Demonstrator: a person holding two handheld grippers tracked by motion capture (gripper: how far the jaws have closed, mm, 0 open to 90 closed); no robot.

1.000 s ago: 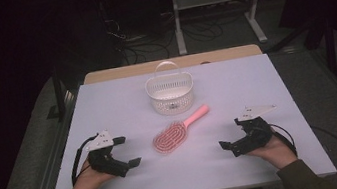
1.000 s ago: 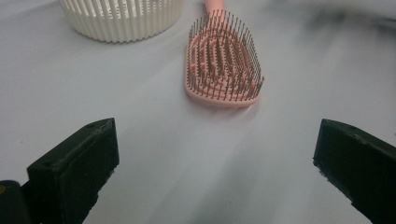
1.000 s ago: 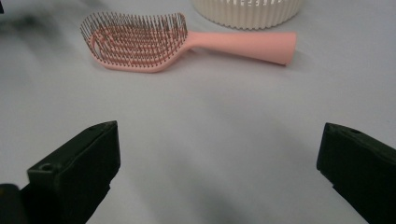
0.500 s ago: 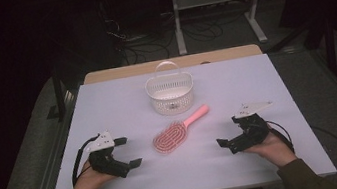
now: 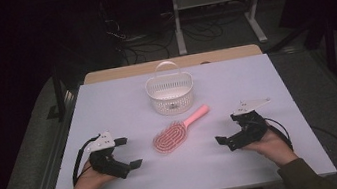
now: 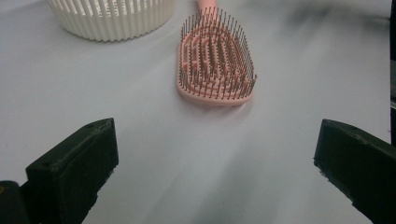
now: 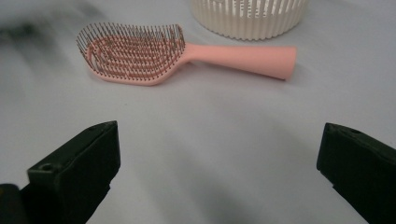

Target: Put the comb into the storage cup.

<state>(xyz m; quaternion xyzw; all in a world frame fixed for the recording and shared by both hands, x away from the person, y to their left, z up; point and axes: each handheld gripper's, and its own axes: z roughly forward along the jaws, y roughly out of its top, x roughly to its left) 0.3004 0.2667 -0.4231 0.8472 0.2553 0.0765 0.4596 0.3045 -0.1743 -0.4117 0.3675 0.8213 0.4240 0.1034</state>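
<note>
A: How do the two tools stand?

B: The left gripper (image 5: 124,154) rests near the table's left near corner, jaws spread wide with nothing between them. The right gripper (image 5: 228,132) sits on the right side, jaws likewise wide apart and empty.

A: And between them?

B: The pink hairbrush (image 5: 176,132) lies bristles up on the white table (image 5: 266,85), roughly midway, touching neither gripper. Its head points near-left, its handle far-right.

A: Beyond that?

B: A white slatted basket (image 5: 170,94) with a loop handle stands just behind the brush, close to the handle's end.
</note>
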